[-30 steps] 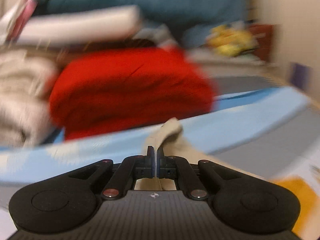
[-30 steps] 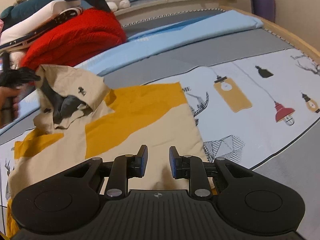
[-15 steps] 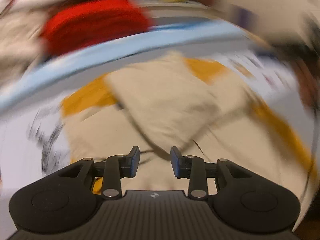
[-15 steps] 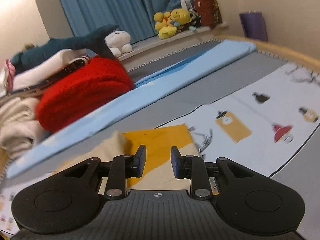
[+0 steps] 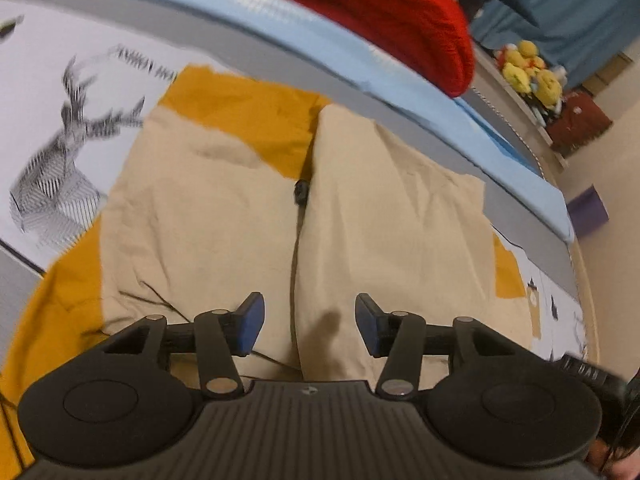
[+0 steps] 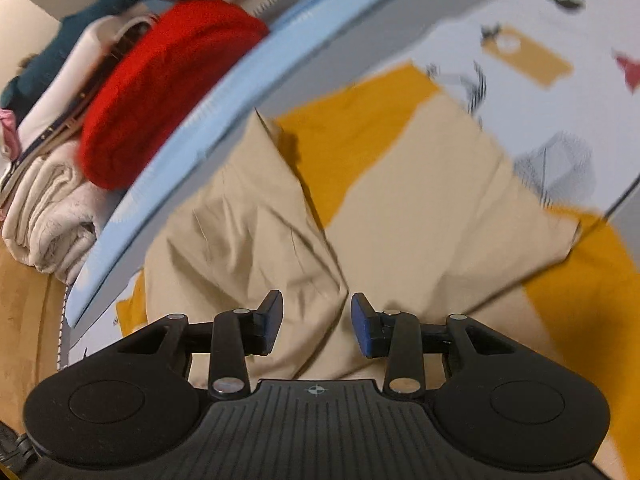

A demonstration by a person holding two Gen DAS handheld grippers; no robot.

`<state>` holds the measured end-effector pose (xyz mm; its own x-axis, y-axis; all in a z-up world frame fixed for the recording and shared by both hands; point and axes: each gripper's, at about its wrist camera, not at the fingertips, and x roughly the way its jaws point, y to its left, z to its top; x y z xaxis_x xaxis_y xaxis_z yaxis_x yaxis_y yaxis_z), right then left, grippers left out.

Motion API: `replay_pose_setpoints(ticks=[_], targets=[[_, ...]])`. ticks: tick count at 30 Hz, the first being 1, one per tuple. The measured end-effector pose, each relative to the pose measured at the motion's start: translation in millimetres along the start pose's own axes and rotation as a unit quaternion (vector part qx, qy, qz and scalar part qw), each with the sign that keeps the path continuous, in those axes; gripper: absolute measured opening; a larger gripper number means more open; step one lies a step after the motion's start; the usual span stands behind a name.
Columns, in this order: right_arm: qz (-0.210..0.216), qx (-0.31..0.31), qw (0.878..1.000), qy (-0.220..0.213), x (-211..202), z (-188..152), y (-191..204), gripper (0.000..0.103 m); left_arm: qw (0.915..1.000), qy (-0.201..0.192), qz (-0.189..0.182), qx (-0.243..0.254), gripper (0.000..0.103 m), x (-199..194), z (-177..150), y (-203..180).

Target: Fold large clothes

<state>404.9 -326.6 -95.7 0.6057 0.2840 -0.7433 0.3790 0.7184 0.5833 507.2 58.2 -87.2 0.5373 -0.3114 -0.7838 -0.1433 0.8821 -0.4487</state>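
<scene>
A beige and mustard-yellow garment (image 5: 224, 216) lies spread on the patterned bed cover, with a beige flap (image 5: 384, 216) folded over its right half. My left gripper (image 5: 309, 326) hovers just above the flap's near edge, its jaws opening, and no cloth is pinched between its blue pads. In the right wrist view the same garment (image 6: 420, 208) fills the middle, with the folded beige flap (image 6: 240, 248) to the left. My right gripper (image 6: 317, 326) hangs over a crease in the beige cloth, jaws opening, nothing between them.
A red knitted bundle (image 6: 160, 76) and a stack of folded cream and white clothes (image 6: 48, 208) sit at the bed's far side, behind a light blue sheet (image 5: 360, 64). Plush toys (image 5: 528, 76) line a ledge. The patterned white cover (image 6: 560, 40) extends to the right.
My left gripper let go of the beige cloth it was pinching, opened, and swung down over the garment, where the flap now lies folded. The right gripper tilted and dropped closer, opening wider.
</scene>
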Motion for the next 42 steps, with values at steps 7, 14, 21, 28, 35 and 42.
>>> replay_pose_setpoints(ticks=[7, 14, 21, 28, 35, 42], targets=[[0.002, 0.024, 0.999, 0.028, 22, -9, -2, 0.037, 0.9985, 0.022, -0.035, -0.036, 0.034, 24, -3, 2], [0.045, 0.005, 0.997, -0.061, -7, -3, 12, 0.000, 0.9983, -0.029, -0.051, -0.001, 0.002, -4, 4, -17], [-0.029, 0.028, 0.999, -0.018, 7, -8, -2, 0.003, 0.9873, -0.014, 0.135, 0.082, 0.011, 13, -11, -24], [0.015, 0.002, 0.999, -0.041, -1, -3, 17, 0.029, 0.9808, -0.056, -0.094, 0.161, 0.020, 0, -42, -80], [0.106, -0.043, 0.993, -0.019, 4, -9, 33, 0.029, 0.9855, 0.096, 0.000, 0.140, 0.020, 66, -79, -72], [0.019, -0.062, 0.996, 0.064, 41, -20, 32, 0.037, 0.9906, 0.053, -0.006, 0.126, 0.033, 39, -51, -62]])
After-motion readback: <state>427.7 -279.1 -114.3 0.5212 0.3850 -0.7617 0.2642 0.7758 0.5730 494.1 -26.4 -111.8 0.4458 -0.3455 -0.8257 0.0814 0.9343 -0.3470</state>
